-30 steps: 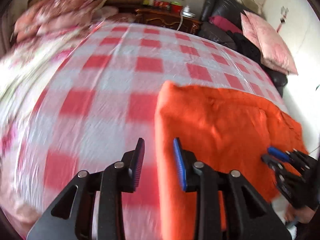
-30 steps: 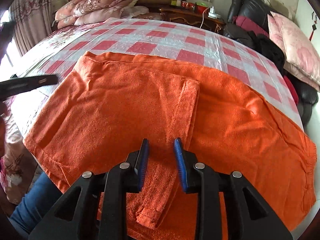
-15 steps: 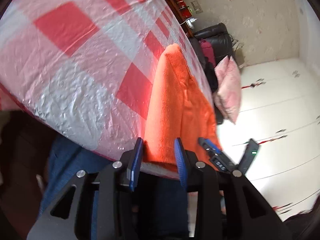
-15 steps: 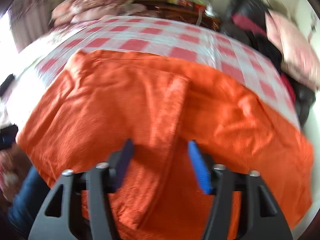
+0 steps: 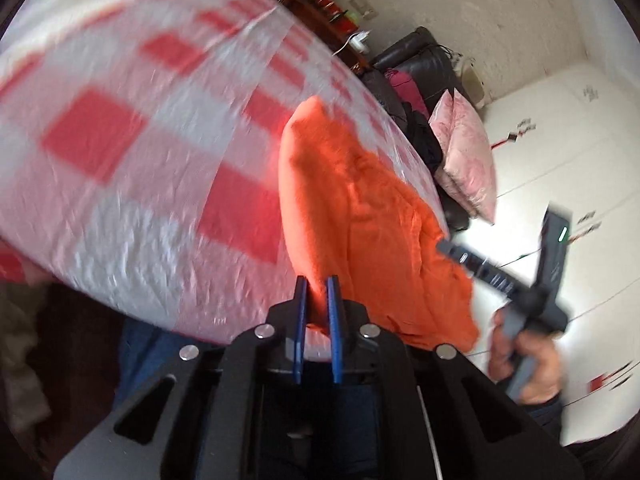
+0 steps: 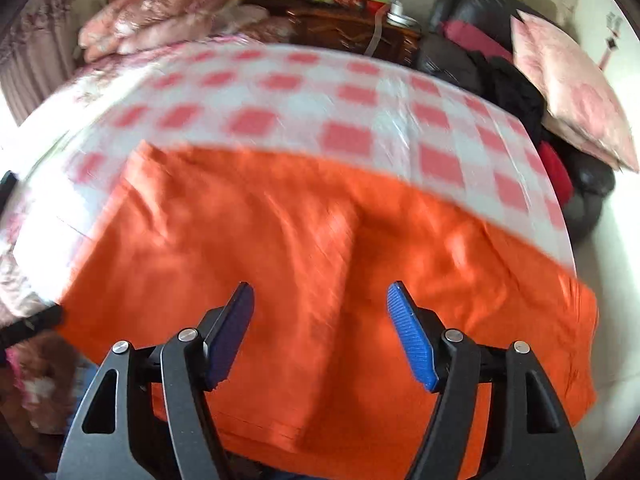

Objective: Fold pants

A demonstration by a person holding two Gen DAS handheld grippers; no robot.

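Orange pants [image 6: 320,248] spread on bed [image 6: 304,92] with red-checked cover. Left gripper [image 5: 317,300] clamped on pants edge at bed side. Right gripper [image 6: 320,300] spread wide above pants, holding nothing.

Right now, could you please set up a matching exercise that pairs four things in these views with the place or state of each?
Column one:
1. left gripper
2. right gripper
3. orange fleece pants
4. pale pink satin pillow

Column two:
A. leaning on the dark sofa beside the bed
B. open, above the orange cloth
C. spread over the red and white checked bed cover
D. shut on the near edge of the orange cloth

Pairs: 1-D, 2-B, 3-C, 4-A
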